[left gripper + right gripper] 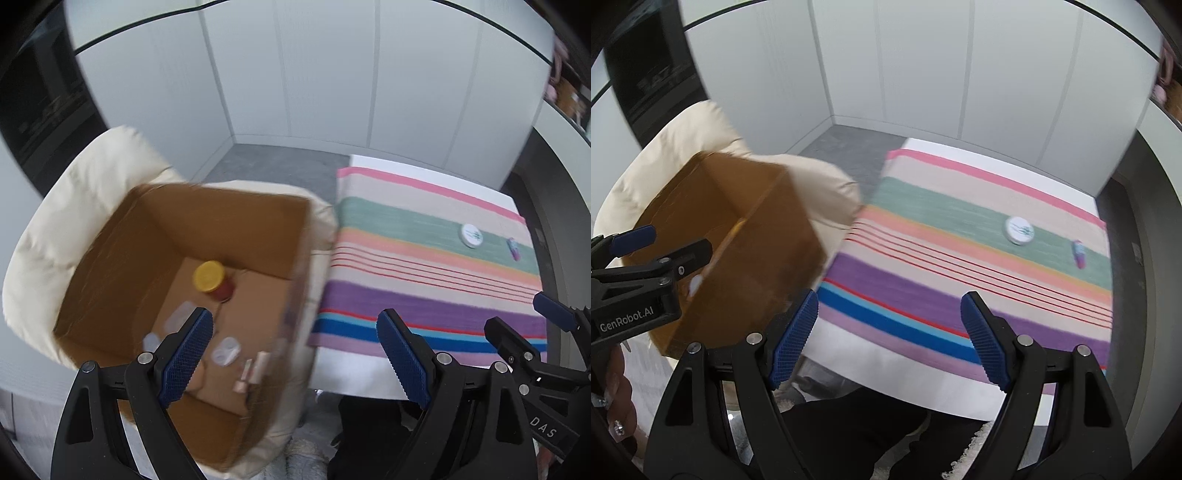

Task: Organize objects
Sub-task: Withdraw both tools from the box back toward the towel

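Note:
An open cardboard box (147,236) (738,251) rests on a cream cushion (74,206). Inside it lie a yellow-lidded red jar (208,277), a clear lens case (226,351), small tubes (251,371) and other blurred clear pieces. On the striped cloth (424,266) (960,258) sit a round white tin (471,234) (1018,229) and a small purple-pink item (513,248) (1078,253). My left gripper (297,350) (665,245) hangs open above the box's right wall. Over the cloth's near edge, my right gripper (892,332) (524,321) is open and holds nothing.
The cloth covers a white table (923,384) whose near edge runs under the right gripper. Grey floor (277,162) and white panel walls lie behind. A person's hand (617,398) shows at the lower left, dark clothing below the table edge.

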A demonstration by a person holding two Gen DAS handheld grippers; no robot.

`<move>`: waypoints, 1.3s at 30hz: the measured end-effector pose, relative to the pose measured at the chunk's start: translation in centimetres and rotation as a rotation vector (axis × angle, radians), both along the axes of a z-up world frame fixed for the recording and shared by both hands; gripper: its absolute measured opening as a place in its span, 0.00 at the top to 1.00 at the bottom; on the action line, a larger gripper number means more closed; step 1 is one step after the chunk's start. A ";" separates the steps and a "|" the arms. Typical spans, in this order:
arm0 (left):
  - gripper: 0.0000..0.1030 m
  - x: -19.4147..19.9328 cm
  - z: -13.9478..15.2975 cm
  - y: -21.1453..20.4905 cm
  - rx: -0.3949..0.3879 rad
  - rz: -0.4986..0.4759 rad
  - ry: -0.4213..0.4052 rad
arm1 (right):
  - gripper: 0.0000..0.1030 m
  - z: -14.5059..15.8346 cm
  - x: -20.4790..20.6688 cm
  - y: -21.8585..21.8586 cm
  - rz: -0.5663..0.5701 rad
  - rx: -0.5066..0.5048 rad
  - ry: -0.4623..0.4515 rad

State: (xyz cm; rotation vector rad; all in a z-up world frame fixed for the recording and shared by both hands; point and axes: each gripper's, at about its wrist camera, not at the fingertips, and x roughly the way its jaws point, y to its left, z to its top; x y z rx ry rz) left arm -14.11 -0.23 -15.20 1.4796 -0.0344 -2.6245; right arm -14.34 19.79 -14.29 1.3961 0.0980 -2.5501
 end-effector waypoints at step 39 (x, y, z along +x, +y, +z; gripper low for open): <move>0.11 -13.0 -9.1 23.0 -0.100 -0.301 -0.076 | 0.20 -9.7 -7.0 26.8 -0.339 0.017 -0.079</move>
